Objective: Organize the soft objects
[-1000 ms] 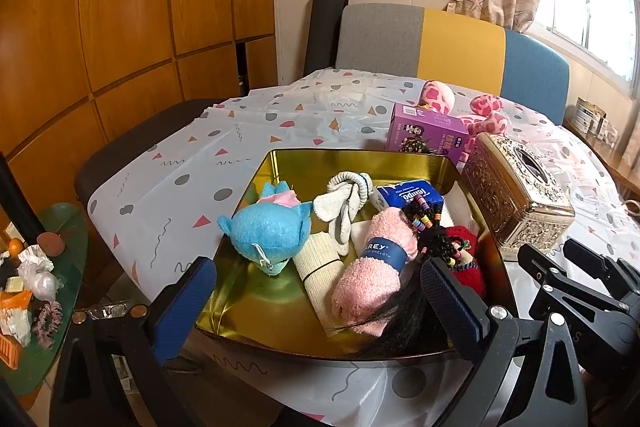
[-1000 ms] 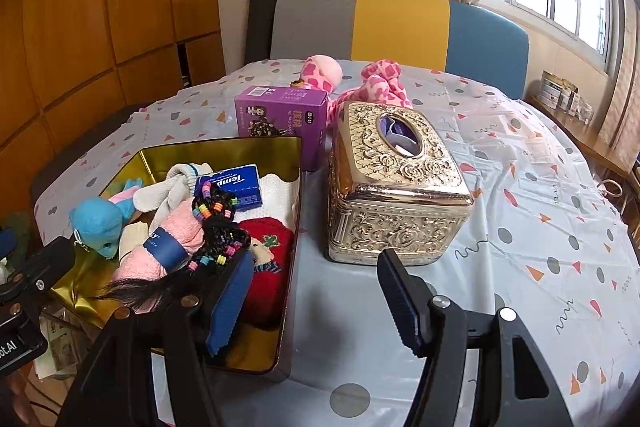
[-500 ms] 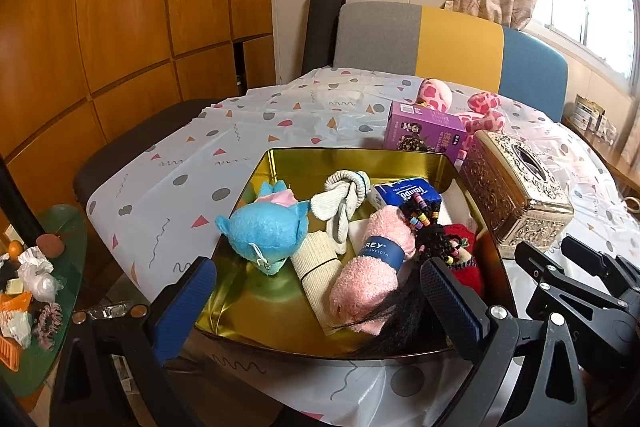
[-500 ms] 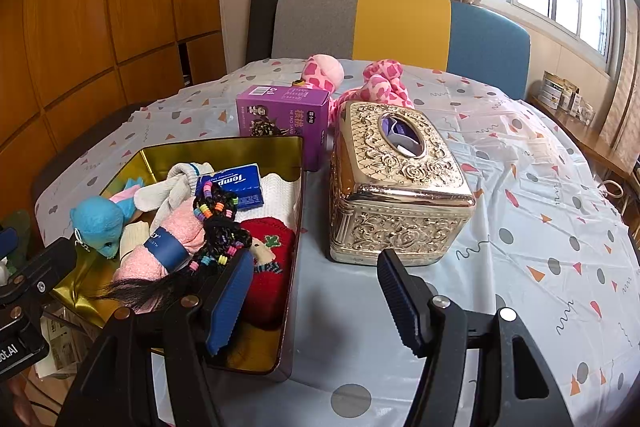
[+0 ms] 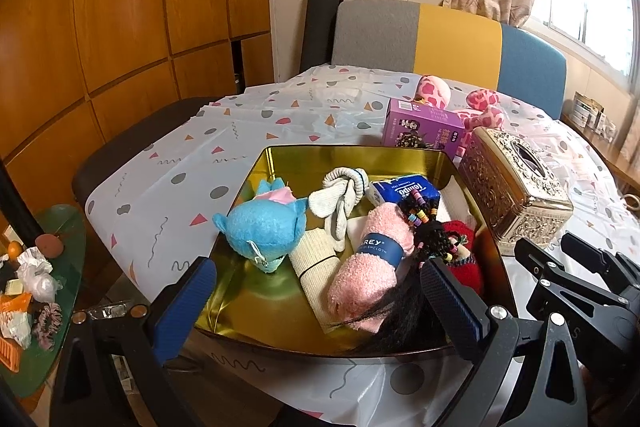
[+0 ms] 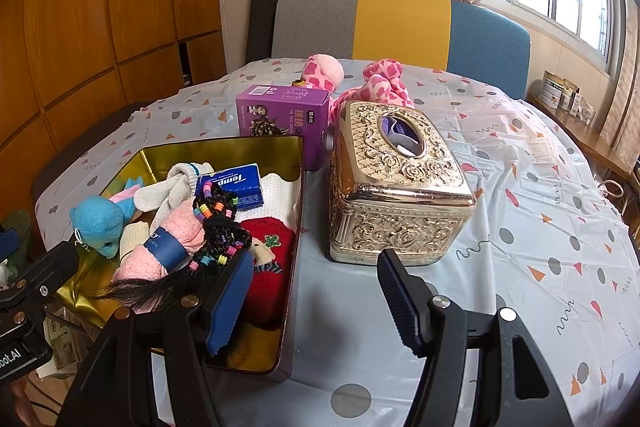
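Most of the soft things already lie in the shiny gold metal tray [image 5: 352,157] on the table with the dotted white cloth [image 6: 540,227]. Inside it are a fluffy blue stuffed animal [image 5: 262,227], a knotted white sock [image 5: 340,197], a rolled cream cloth with a dark band [image 5: 316,267], a rolled pink fuzzy towel with a blue paper band [image 5: 372,267], a black wig with bright beads [image 5: 428,239] and a red knitted thing [image 6: 268,267]. A blue pack of tissues [image 6: 236,185] sits at the back of the tray on a white cloth [image 6: 280,187].

So the job looks nearly done. One soft thing is left outside, I think: the pink spotted plush toy [image 6: 360,79], far back on the table.

The left gripper [image 5: 316,303] hangs just in front of the near edge of the tray, its blue pads spread wide with nothing between them. The right gripper [image 6: 316,291] hangs low over the table by the right side of the tray, also wide and empty.

Things stand between the grippers and the plush toy (a bit of a wall). The big shiny carved tissue box [image 6: 396,187] is just beside the tray, and the purple cardboard box [image 6: 282,119] stands right behind the tray. The toy lies just behind both, so a reach would need to go over or around them.
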The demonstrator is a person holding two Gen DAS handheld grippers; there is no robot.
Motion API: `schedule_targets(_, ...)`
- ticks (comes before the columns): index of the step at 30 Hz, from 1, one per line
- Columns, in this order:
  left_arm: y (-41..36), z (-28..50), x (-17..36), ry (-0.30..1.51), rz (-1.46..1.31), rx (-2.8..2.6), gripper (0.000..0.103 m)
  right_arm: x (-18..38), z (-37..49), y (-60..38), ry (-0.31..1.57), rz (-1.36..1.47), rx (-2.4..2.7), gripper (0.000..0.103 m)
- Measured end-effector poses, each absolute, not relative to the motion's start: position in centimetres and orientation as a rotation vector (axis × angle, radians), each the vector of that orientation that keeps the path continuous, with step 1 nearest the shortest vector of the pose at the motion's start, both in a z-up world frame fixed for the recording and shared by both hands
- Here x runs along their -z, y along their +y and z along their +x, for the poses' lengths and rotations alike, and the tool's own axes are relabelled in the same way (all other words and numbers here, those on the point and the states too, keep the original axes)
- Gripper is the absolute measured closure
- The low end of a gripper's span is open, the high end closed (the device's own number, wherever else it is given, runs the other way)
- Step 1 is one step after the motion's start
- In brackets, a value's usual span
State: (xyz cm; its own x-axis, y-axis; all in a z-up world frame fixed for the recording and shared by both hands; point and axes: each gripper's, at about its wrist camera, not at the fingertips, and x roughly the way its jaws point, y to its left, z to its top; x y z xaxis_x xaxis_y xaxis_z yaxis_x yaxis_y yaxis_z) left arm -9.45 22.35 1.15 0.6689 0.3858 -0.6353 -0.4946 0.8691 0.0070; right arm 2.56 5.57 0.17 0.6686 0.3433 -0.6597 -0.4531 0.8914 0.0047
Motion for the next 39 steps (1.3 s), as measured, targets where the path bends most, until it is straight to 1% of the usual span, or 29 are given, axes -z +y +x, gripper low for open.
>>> schedule_targets(39,22.4,-9.31,-0.46,0.685,-0.173,-0.482,0.001,0.17,2.86,5.62,0.723,-0.157,-0.437,0.038)
